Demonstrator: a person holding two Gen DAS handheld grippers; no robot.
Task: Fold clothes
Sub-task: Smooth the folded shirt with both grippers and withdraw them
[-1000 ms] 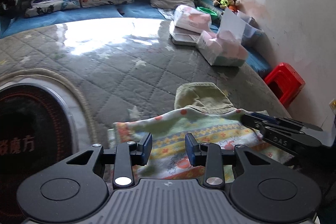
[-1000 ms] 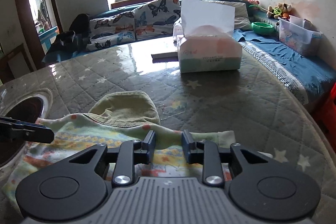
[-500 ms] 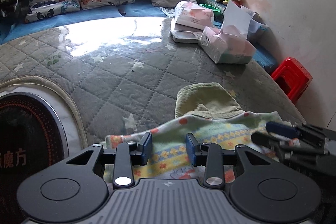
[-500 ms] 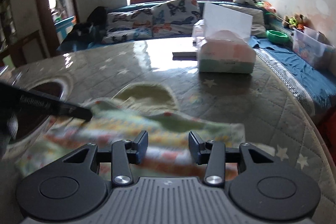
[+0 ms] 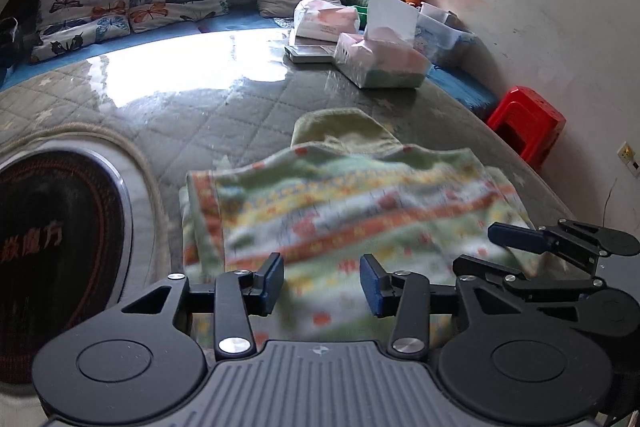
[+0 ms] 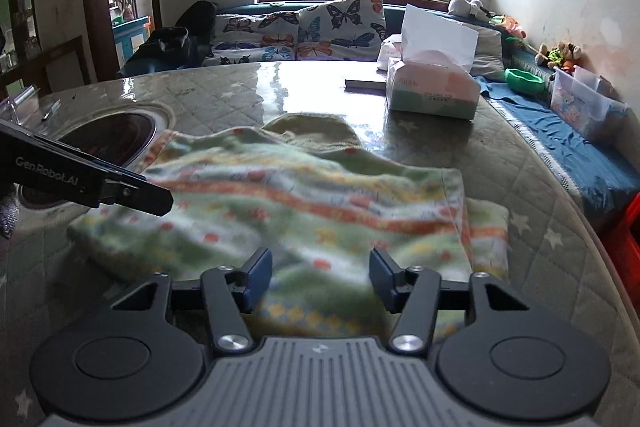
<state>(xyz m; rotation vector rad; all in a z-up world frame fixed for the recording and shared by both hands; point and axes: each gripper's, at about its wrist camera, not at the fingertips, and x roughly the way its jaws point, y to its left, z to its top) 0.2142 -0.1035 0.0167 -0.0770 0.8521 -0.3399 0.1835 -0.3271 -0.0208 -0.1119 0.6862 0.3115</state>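
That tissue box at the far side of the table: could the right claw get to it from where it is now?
Probably yes. The right claw is open, holding nothing, and only the patterned garment and bare quilted table lie between it and the tissue box. It would have to pass over the garment.

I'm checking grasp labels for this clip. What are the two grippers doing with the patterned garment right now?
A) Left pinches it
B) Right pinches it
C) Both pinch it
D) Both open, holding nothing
D: both the left gripper and the right gripper stand wide open above the patterned garment, nothing between their fingers.
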